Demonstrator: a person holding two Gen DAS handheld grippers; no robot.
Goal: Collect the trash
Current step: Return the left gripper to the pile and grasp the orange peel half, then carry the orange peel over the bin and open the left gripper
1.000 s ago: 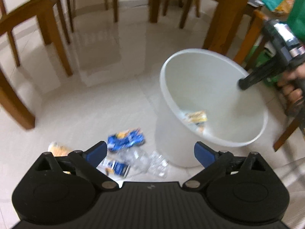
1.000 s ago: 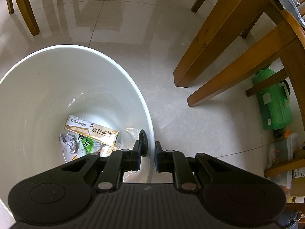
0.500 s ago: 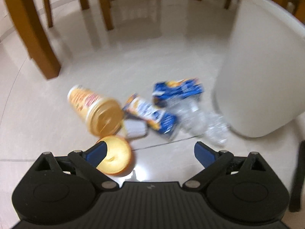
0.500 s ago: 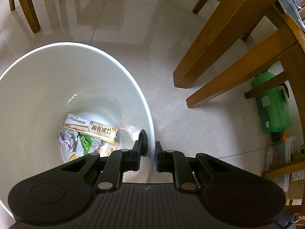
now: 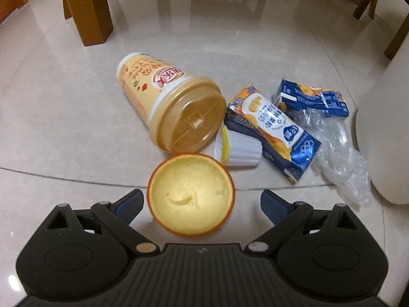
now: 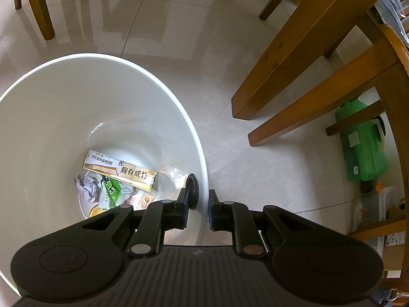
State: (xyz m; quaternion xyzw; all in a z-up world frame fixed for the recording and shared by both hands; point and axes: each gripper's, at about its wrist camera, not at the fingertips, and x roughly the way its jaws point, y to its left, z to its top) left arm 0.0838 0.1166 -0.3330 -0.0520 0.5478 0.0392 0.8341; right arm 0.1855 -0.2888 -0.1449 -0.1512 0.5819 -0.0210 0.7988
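Trash lies on the tiled floor in the left wrist view. A hollow orange peel half (image 5: 190, 194) sits between the fingers of my open left gripper (image 5: 199, 203). Beyond it lie a tan lidded drink cup (image 5: 168, 105) on its side, a small white ribbed cup (image 5: 239, 149), two blue juice cartons (image 5: 273, 130) (image 5: 311, 98) and a crushed clear plastic bottle (image 5: 340, 151). The white bin (image 5: 383, 128) stands at the right edge. In the right wrist view my right gripper (image 6: 200, 206) is shut on the rim of the white bin (image 6: 196, 138), which holds a gold carton (image 6: 120, 168), wrappers and crumpled paper.
Wooden table and chair legs (image 5: 87, 10) stand behind the trash pile. Beside the bin are more wooden legs (image 6: 301, 58), a green plastic jug (image 6: 363, 143) and boxes under a chair at the right.
My left gripper swung from above the bin down and left to the floor trash, bringing the orange peel between its fingers. The right gripper kept its hold on the bin rim.
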